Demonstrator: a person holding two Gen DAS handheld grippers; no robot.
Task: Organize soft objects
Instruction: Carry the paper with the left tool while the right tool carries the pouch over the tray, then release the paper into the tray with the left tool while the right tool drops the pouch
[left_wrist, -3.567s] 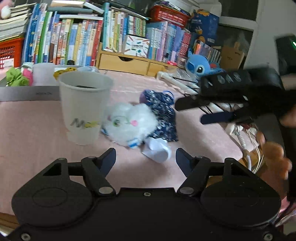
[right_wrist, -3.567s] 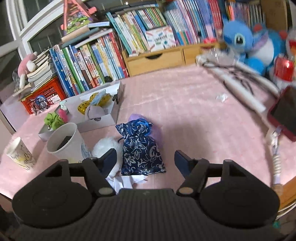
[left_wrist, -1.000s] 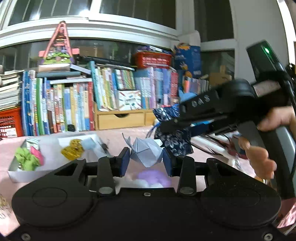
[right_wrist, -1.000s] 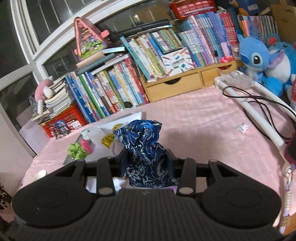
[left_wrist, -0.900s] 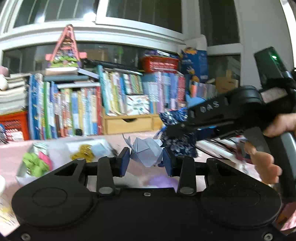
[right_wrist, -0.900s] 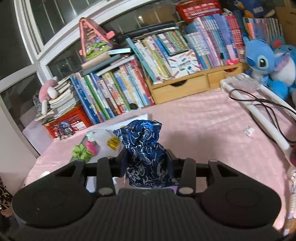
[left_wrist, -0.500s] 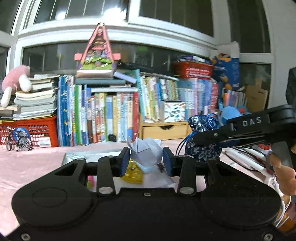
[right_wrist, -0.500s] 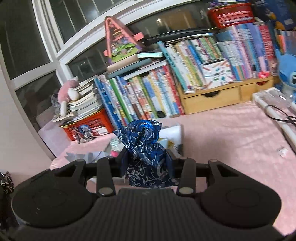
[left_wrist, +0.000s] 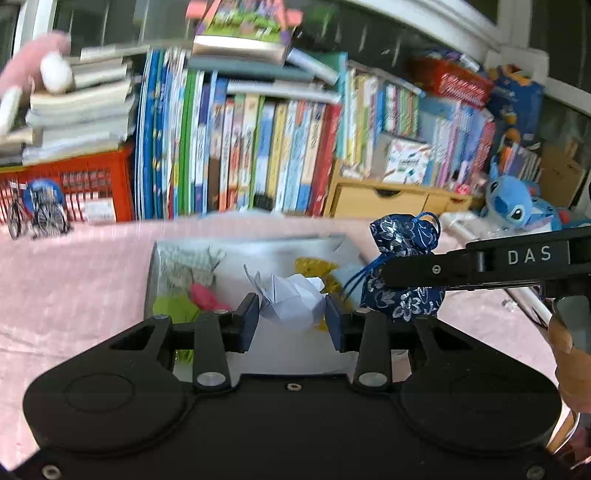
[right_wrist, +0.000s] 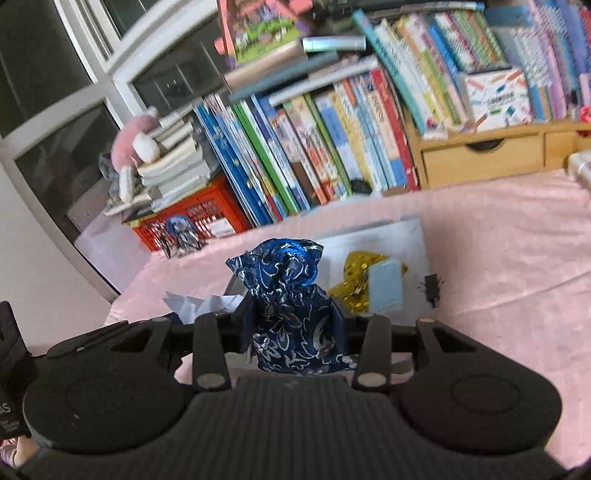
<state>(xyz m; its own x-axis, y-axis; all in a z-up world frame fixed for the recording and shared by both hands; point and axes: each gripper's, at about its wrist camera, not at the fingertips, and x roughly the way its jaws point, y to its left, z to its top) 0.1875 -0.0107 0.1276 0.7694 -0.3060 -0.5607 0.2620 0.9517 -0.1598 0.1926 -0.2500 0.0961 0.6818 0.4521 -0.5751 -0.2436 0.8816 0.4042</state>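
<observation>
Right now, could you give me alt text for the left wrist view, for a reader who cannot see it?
Black tongs pinch a folded white paper shape above a shallow white tray on a pink tablecloth. At right, second tongs hold a blue flowered pouch; books behind.

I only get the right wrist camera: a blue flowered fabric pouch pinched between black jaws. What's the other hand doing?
Observer: The left gripper has its jaws shut on a white folded paper figure.
Operator: What else am I missing?
Observer: A green crumpled piece and a pink one lie at the white tray's left end.
Operator: Does my pouch have strings?
Observer: A blue cord dangles from the pouch.
</observation>
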